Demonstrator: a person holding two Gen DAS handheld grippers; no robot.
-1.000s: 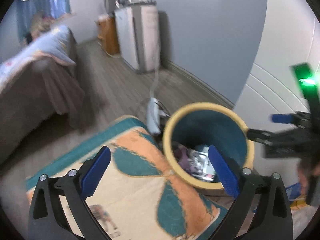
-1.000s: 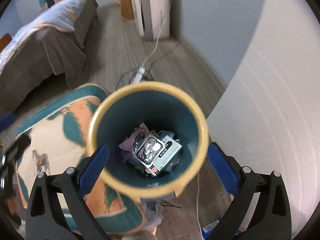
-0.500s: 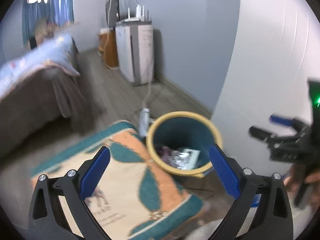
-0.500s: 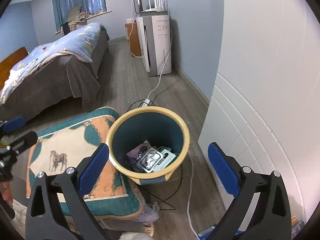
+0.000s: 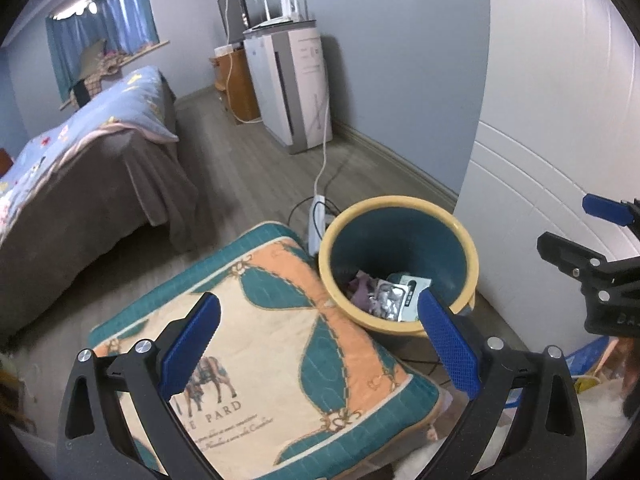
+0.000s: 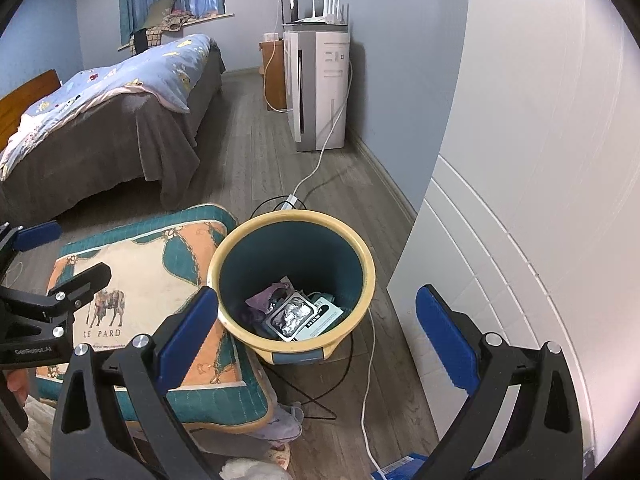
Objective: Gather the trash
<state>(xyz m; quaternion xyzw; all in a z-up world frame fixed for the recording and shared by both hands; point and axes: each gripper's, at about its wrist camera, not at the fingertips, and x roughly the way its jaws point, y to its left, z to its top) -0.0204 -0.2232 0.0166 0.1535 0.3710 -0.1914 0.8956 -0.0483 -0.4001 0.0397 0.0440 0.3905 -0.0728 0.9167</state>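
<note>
Both the left gripper (image 5: 318, 336) and right gripper (image 6: 316, 330) hang spread and empty above the bin (image 6: 362, 258); a careless reach risks snagging the white cable (image 6: 366, 364) at its five o'clock, or tipping the bin toward the cushion (image 6: 132, 264) at nine.

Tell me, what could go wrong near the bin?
1. Cables trail over the floor beside the bin; a foot or the tongs might snag one and tip it.
2. Both tongs, left and right, are open and empty; reaching past the cushion for more trash could knock the bin.
</note>
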